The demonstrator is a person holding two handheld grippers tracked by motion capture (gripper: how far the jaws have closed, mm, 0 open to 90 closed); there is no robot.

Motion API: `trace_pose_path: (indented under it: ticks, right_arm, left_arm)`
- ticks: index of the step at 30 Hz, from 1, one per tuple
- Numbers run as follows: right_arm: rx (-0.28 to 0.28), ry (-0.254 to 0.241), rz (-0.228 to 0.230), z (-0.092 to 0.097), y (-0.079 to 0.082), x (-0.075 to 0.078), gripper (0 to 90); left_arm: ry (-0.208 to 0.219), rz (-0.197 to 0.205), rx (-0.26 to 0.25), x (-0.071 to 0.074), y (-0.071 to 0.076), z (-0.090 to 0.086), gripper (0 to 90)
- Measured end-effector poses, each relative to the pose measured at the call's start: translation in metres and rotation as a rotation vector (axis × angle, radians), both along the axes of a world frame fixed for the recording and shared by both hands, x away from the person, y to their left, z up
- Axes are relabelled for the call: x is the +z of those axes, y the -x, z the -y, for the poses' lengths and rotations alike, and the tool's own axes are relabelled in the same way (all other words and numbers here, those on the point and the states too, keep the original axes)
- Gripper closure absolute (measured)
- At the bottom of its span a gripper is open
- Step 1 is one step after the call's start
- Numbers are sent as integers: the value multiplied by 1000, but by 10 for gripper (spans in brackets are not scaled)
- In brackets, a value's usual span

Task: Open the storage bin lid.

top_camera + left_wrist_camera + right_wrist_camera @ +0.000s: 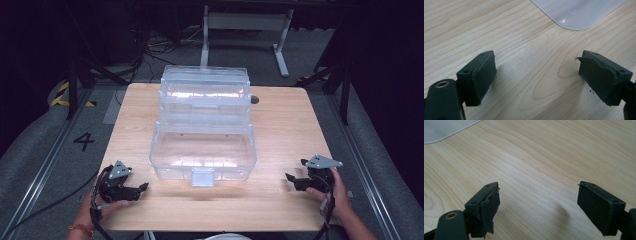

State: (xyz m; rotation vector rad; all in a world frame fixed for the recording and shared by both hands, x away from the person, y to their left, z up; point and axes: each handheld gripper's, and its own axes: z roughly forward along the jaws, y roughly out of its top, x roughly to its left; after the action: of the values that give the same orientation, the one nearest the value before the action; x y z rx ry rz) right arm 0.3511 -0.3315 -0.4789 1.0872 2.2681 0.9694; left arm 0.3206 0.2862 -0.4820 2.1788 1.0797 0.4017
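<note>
Clear plastic box (202, 150) with lid raised sat mid-table (285, 120), left gripper (141, 188) released and empty near the box's front left corner, right gripper (290, 176) also spread, empty, off its front right corner

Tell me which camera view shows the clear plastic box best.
The high view: the whole clear plastic box is visible there, lid open, in the middle of the table. The left gripper view and right gripper view each catch just one rounded corner of it.
</note>
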Motion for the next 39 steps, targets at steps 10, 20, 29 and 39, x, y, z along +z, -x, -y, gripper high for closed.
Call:
trace_pose_path:
  ticks: [10, 20, 29, 39]
  right_arm:
    - [-46, -59, -75, 9, -9, -8, 144]
    - [-48, -55, -79, 9, -10, -8, 120]
    - [-51, -54, -80, 8, -11, -8, 114]
    - [-56, -56, -78, 8, -10, -8, 111]
  left_arm:
    - [-3, 4, -3, 0, -1, -1, 146]
    - [3, 2, 3, 0, -2, 0, 145]
    - [1, 4, 8, 0, -2, 0, 143]
    - [-10, 5, 6, 0, -3, 0, 131]
